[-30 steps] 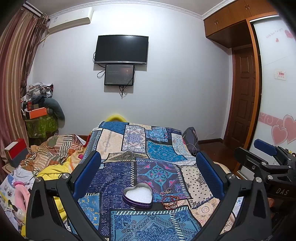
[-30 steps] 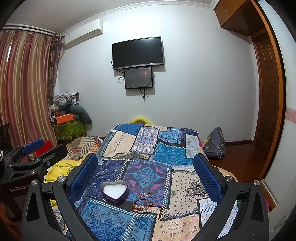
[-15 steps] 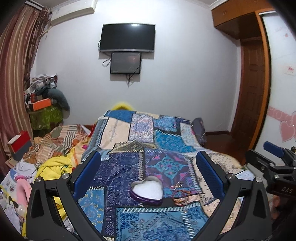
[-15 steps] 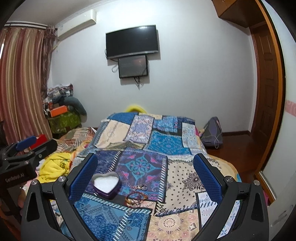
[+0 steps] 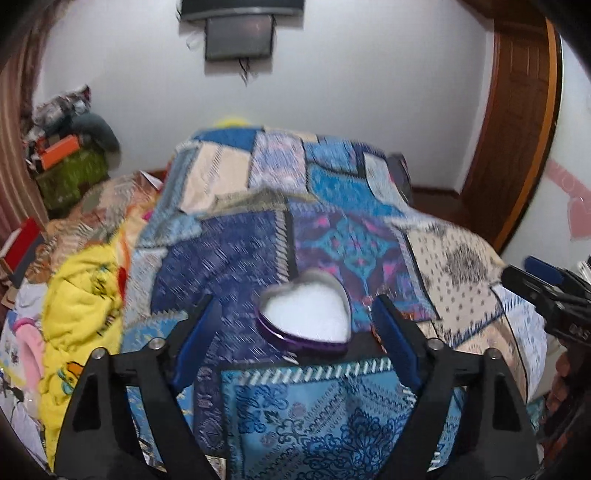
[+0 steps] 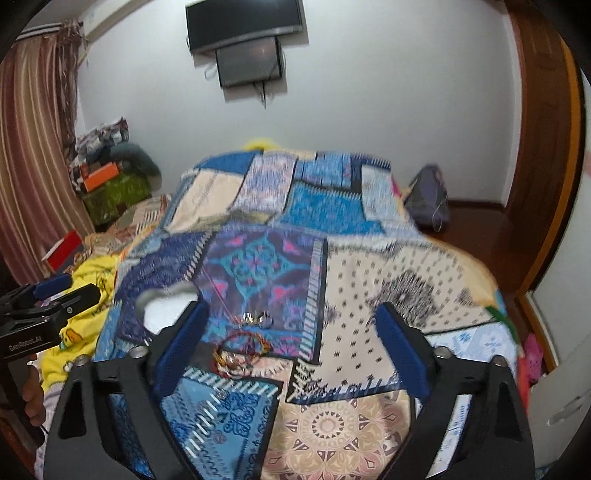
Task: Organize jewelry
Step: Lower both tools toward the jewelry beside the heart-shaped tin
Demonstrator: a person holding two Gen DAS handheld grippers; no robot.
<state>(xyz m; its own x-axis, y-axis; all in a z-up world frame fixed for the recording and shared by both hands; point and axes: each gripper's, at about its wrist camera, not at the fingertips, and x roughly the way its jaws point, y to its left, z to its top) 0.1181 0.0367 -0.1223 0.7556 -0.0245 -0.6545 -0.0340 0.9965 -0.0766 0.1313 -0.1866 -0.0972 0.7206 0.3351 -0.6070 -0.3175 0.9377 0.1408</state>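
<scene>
Step in hand — approach, nothing picked yet. Left gripper (image 5: 295, 325) spread wide, empty, framing heart-shaped tin (image 5: 308, 319) on patchwork bedspread (image 6: 388, 295). Right gripper (image 6: 291, 339) likewise spread, empty, above jewelry just beside tin. Count: tin, one; red beaded bracelets (image 6: 242, 345), tangled, number unclear; silver rings (image 6: 256, 318), apparently two. Next, likely — descend, pinch one piece, carry to tin.

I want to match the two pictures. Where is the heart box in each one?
Left wrist view: the heart box lies low in the middle, between the open fingers.
Right wrist view: the box sits lower left, partly hidden behind the left finger.
Shared landmark: the wall TV, top centre in both.
</scene>
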